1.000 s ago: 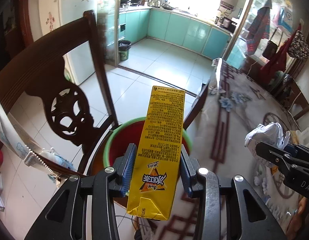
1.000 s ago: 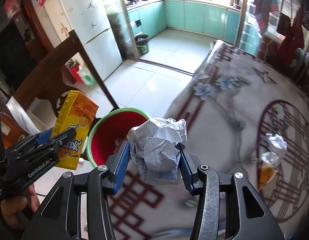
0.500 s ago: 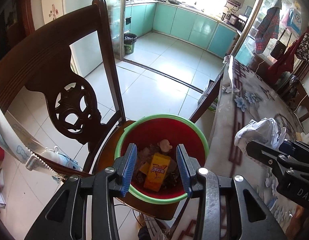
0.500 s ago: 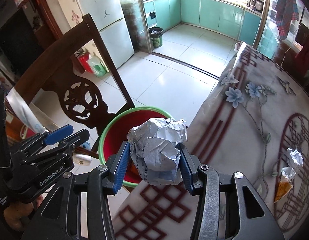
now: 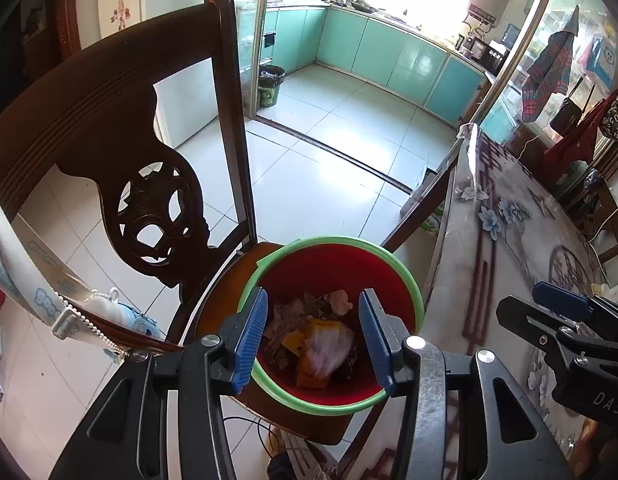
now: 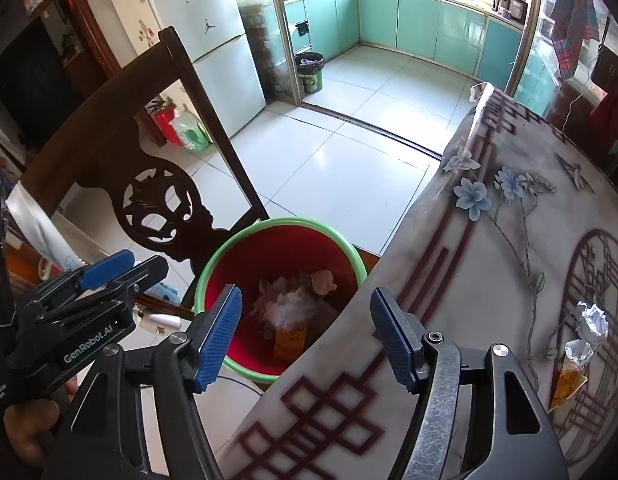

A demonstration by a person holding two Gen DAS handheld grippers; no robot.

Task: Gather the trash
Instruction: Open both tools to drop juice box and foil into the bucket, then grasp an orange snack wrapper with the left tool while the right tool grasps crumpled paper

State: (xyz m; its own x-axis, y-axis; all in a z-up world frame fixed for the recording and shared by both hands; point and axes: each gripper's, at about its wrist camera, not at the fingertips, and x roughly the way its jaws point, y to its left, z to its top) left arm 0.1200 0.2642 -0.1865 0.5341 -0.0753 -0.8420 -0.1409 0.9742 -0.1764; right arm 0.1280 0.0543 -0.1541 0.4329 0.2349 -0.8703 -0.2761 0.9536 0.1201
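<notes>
Marble-patterned tabletop (image 6: 509, 240) with dark red lattice lines and blue flowers filled the right side, and a dark carved wooden chair (image 5: 149, 216) stood beside it. On the chair seat sat a red plastic bucket with a green rim (image 6: 281, 256), already holding a yellow drink carton (image 6: 289, 340) and a crumpled white paper ball (image 6: 293, 304) among other scraps. Both grippers hung above it. The left gripper (image 5: 313, 336) had its blue pads part open with nothing between them. The right gripper (image 6: 305, 336) had just been opening its jaws and stood empty too, the paper ball lying below in the bucket.

This drop-off step looked finished. 2 pieces were left on the tabletop, well apart from the bucket: a small crumpled white paper scrap (image 6: 593, 318) and, just beside it, an orange foil-topped wrapper (image 6: 569, 376). The next move probably calls for swinging the right gripper over to those, opening wide enough to straddle one, then closing gently.
</notes>
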